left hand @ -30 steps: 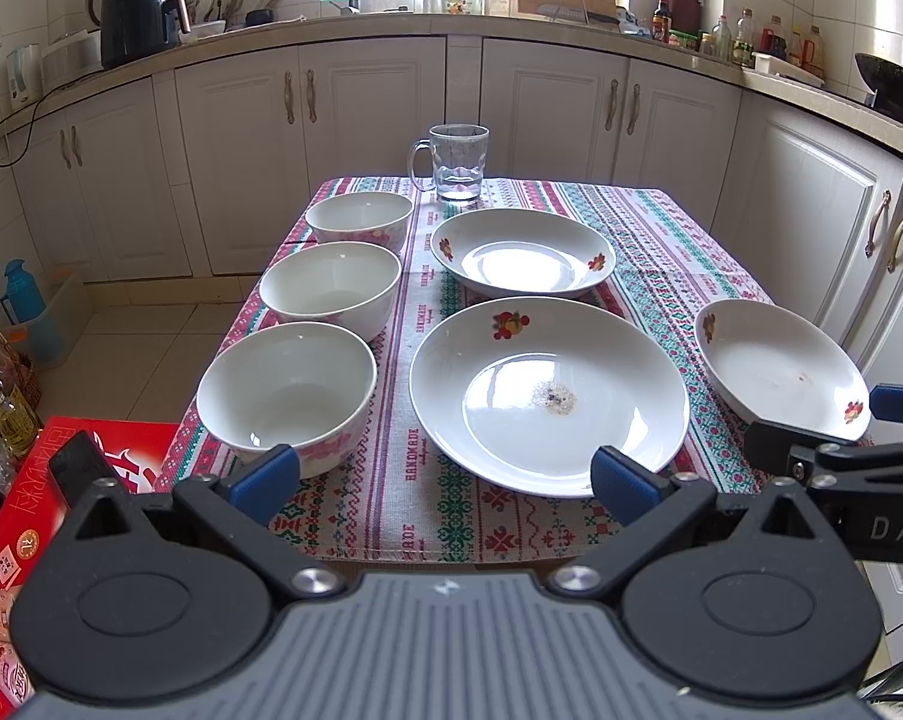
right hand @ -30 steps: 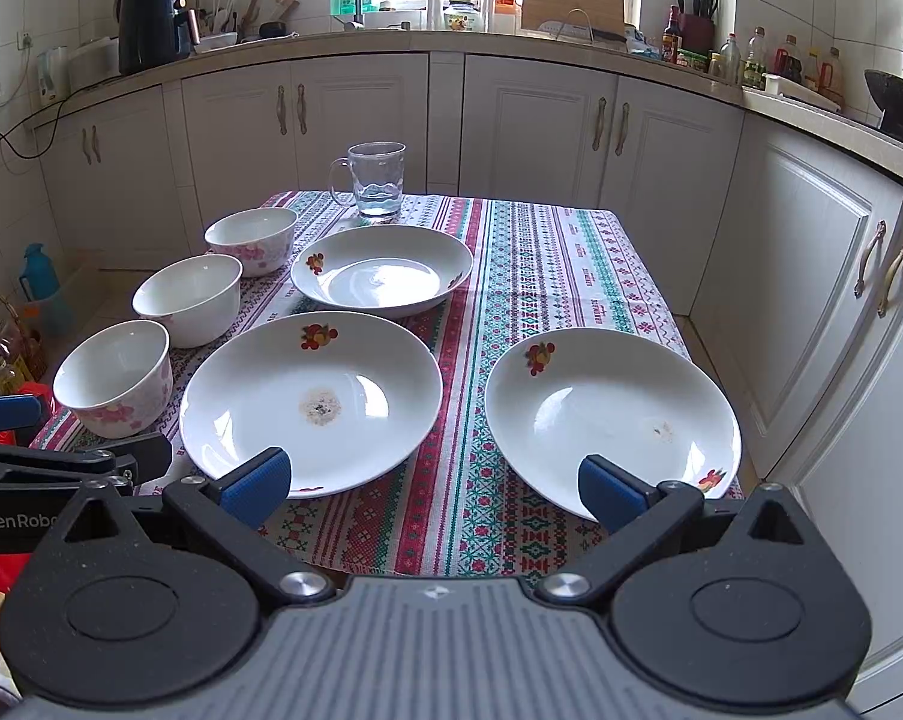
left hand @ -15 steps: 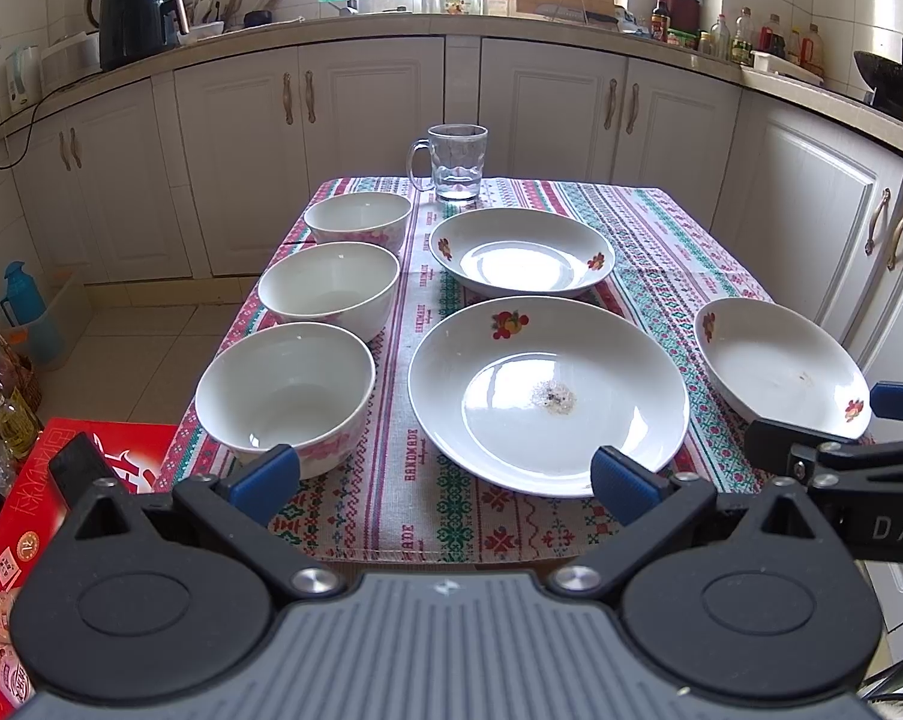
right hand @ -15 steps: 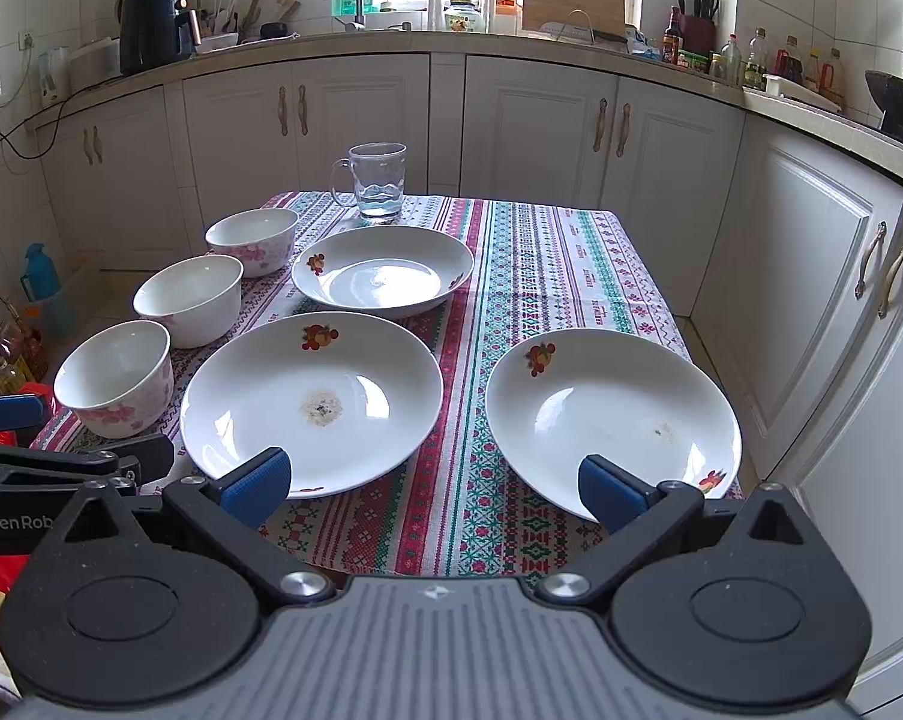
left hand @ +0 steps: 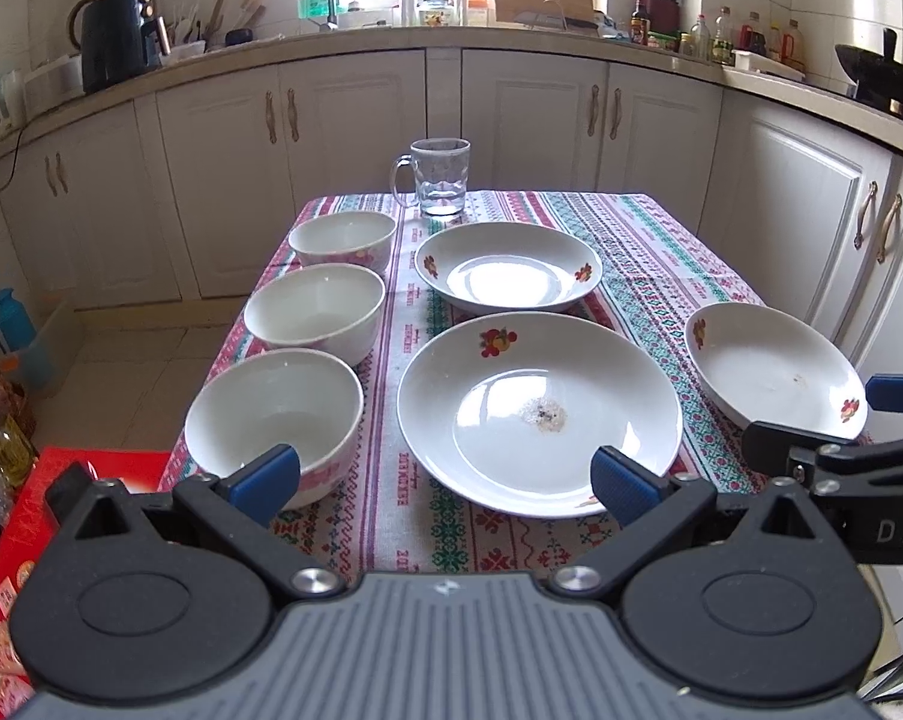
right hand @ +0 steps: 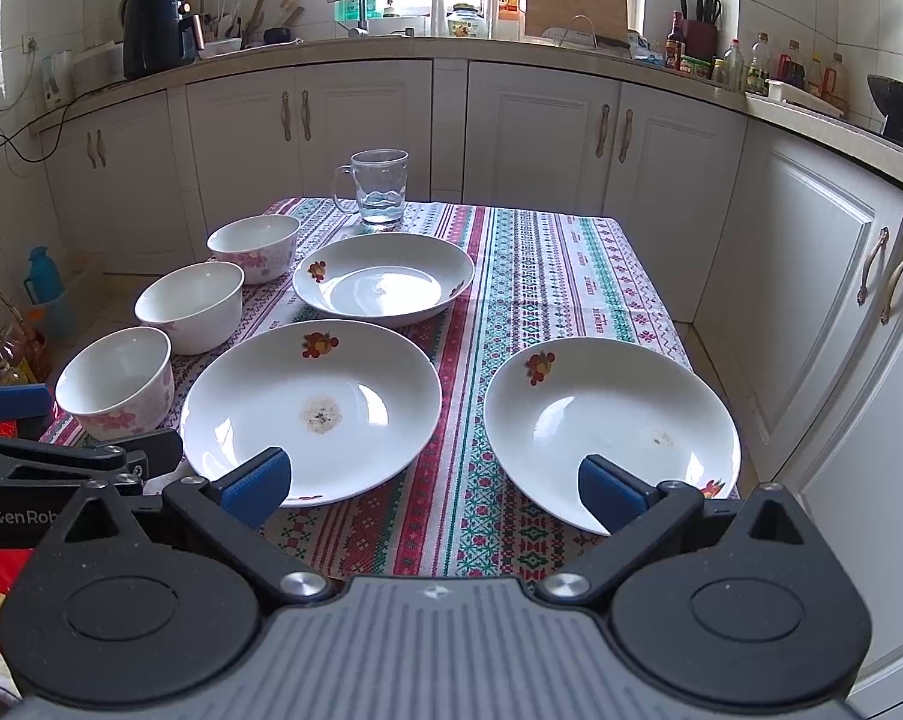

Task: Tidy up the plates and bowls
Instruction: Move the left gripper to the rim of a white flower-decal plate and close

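Note:
Three white bowls stand in a row down the table's left side: near [left hand: 274, 414], middle [left hand: 316, 312], far [left hand: 343, 240]. Three white plates with fruit prints lie beside them: a near centre plate [left hand: 538, 411], a far plate [left hand: 508, 267] and a right plate [left hand: 775, 369], also in the right wrist view [right hand: 610, 426]. My left gripper [left hand: 442, 480] is open and empty at the near table edge, between the near bowl and centre plate. My right gripper [right hand: 430, 489] is open and empty, between the centre plate [right hand: 310, 405] and right plate.
A glass mug [left hand: 439, 177] with some water stands at the table's far end. The patterned tablecloth [left hand: 643, 252] covers the table. A red box [left hand: 7, 540] and bottles sit on the floor to the left. White cabinets [right hand: 811, 276] run close along the right.

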Demonstrator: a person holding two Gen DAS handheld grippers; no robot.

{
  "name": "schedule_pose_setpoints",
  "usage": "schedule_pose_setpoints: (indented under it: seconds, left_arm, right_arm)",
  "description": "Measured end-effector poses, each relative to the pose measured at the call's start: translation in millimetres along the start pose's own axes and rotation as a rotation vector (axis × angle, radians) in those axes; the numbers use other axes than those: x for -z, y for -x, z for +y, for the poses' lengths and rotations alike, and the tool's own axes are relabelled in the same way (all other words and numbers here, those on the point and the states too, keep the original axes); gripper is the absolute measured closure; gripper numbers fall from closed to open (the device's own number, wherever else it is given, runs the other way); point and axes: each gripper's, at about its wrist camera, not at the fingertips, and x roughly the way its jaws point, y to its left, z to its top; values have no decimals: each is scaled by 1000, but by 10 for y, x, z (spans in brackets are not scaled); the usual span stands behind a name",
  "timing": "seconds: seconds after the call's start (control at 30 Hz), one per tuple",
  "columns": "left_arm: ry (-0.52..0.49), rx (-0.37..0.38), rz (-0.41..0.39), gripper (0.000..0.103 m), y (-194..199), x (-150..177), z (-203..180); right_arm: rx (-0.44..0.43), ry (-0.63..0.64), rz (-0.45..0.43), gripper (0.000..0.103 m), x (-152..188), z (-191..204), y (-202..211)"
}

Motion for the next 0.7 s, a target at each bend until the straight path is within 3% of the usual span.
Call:
schedule_pose_setpoints:
  seconds: [0.23,0.43,0.7]
  left_arm:
    - [-37,52,-59,1,15,-126,-25]
    - [-48,113,-43,1,-100,-273,-80]
    - [-96,173,-46,1,-290,-369,-250]
  right_arm:
    - [-10,40,-44,0,-4,-75,24]
    - [-28,124,-103,0,27,-306,53]
    - [51,122,-27,0,192,-797,-151]
